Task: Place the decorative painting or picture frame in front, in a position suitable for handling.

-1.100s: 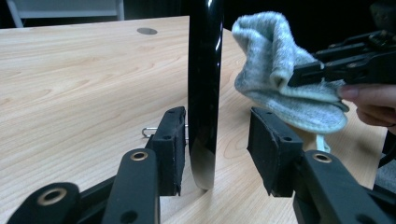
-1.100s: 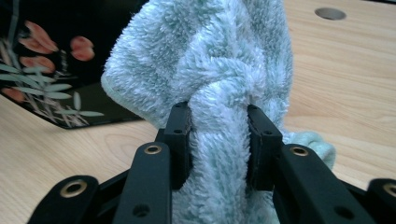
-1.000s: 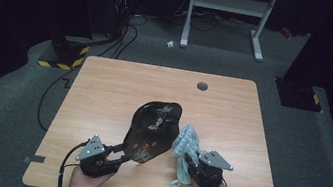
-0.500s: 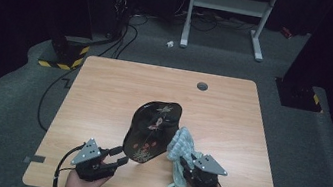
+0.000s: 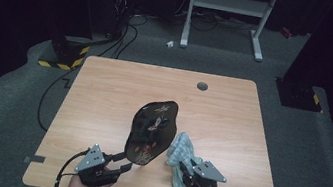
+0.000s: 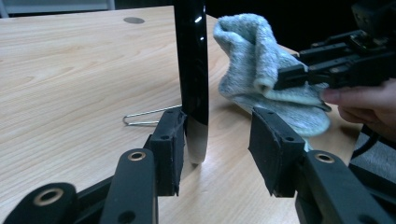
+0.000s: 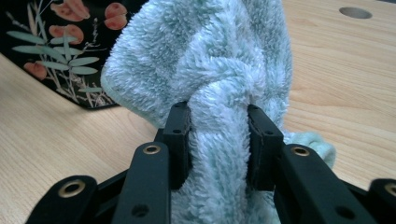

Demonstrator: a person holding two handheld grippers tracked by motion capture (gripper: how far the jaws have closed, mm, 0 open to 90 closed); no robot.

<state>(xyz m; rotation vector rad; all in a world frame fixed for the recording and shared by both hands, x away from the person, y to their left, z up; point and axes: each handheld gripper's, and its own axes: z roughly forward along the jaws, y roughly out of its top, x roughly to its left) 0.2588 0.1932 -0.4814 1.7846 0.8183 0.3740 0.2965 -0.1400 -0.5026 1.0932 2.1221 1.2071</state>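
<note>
r gripper [image 7: 218, 135] clamps cloth [image 7: 210, 65], now lower & nearer tray [image 5: 151, 131] than 1s ago. l gripper [image 6: 219, 144] jaws apart, tray edge against one pad. wipe looks imminent.

Left gripper [image 5: 123, 165]: black body, grey three-cornered plate on top, black cable trailing. Right gripper [image 5: 182, 168]: same build. Jaws matte black, square pads, brass-ringed pivot holes, small screws.
</note>
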